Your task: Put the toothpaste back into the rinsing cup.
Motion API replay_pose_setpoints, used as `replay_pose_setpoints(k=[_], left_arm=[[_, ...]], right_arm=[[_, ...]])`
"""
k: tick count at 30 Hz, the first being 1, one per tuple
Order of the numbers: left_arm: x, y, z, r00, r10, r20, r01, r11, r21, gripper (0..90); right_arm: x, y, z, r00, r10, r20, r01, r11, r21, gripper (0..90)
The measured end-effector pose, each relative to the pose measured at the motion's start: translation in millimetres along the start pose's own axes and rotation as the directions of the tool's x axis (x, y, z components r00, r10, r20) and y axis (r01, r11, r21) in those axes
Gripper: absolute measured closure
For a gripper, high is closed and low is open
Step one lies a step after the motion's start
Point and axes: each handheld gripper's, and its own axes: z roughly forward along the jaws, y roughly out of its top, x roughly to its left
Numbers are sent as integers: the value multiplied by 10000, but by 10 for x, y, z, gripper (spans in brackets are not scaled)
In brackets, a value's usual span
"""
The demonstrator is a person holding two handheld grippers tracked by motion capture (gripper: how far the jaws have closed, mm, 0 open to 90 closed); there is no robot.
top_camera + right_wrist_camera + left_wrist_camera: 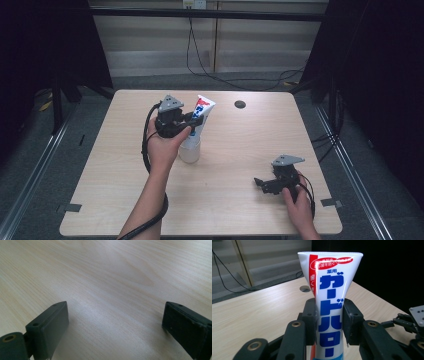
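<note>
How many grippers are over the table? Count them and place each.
2. The left gripper holds a toothpaste tube above a cup near the table's middle; the right gripper rests open near the right front corner.

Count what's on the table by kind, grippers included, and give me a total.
Toothpaste tube: 1
Clear cup: 1
Grippers: 2, the left gripper and the right gripper
Total: 4
</note>
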Motion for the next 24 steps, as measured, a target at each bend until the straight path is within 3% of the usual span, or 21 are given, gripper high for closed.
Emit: replay_pose_setpoints(k=[24], left_arm=[[155, -85, 172, 9979, -141, -630, 123, 9995, -291, 680]], right_arm=[[-1, -1, 0, 10000, -30, 2, 30, 10000, 0, 62]])
